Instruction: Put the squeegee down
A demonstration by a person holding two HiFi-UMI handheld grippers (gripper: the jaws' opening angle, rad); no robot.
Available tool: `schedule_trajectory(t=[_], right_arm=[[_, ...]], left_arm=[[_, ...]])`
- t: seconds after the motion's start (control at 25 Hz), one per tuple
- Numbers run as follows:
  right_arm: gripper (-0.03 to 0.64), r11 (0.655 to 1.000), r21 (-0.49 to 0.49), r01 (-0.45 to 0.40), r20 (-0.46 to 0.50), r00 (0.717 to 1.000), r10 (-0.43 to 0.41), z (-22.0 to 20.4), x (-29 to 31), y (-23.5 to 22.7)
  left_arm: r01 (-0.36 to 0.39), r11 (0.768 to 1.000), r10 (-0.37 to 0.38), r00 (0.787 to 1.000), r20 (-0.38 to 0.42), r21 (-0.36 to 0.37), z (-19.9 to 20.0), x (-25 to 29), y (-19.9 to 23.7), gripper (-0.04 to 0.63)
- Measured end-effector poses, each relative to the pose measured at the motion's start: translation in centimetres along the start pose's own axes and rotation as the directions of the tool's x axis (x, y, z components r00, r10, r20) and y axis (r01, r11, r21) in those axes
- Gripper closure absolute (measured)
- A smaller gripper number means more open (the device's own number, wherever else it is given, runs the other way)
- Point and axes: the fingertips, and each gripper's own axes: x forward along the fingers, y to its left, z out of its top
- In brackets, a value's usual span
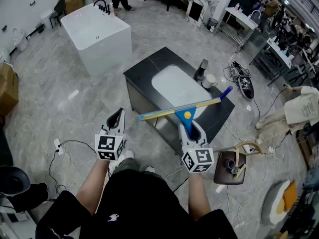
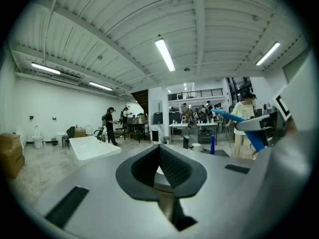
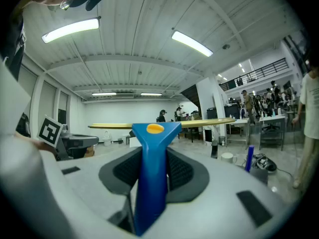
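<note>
The squeegee [image 1: 183, 110] has a blue handle and a long yellow blade; it is held in the air in front of the dark counter [image 1: 144, 69]. My right gripper [image 1: 189, 127] is shut on its handle, and in the right gripper view the blue handle [image 3: 151, 168] stands upright between the pads with the blade [image 3: 199, 123] lying level across the top. My left gripper [image 1: 116, 117] hovers level to the left, shut with nothing in it; its pads [image 2: 172, 166] meet. From the left gripper view the squeegee [image 2: 247, 125] shows at the right edge.
The dark counter holds a white basin [image 1: 175, 85], a faucet [image 1: 202, 69], a cup [image 1: 209, 80] and a blue upright stick [image 1: 227, 91]. A white bathtub [image 1: 97, 34] stands far left. Shoes [image 1: 243, 81], cables and a small stool with tools [image 1: 231, 167] lie on the floor.
</note>
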Motion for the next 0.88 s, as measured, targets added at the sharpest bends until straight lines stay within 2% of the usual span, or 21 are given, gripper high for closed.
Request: schedule_trajectory(t=[0.24, 0.52, 0.76, 0.88], right_arm=[[0.482, 1.0, 0.023, -0.019, 0.015, 1.0, 0.019, 0.4, 1.1, 0.0], [0.482, 1.0, 0.004, 0.004, -0.002, 1.0, -0.004, 0.7, 3.3, 0.3], [0.482, 1.0, 0.011, -0.007, -0.016, 1.0, 0.008, 1.5, 7.2, 0.6], [0.482, 1.0, 0.023, -0.013, -0.015, 1.0, 0.014, 2.2, 9.5, 0.9]], left_arm=[[0.014, 1.0, -0.014, 1.0, 0.011, 0.004, 0.4, 1.2, 0.3, 0.592], [0.044, 0.999, -0.044, 0.999, 0.0, -0.026, -0.1, 3.0, 2.0, 0.594], [0.132, 0.991, -0.132, 0.991, -0.017, -0.022, 0.1, 6.0, 3.4, 0.594], [0.137, 0.99, -0.137, 0.991, -0.005, -0.018, 0.6, 7.6, 5.0, 0.594]])
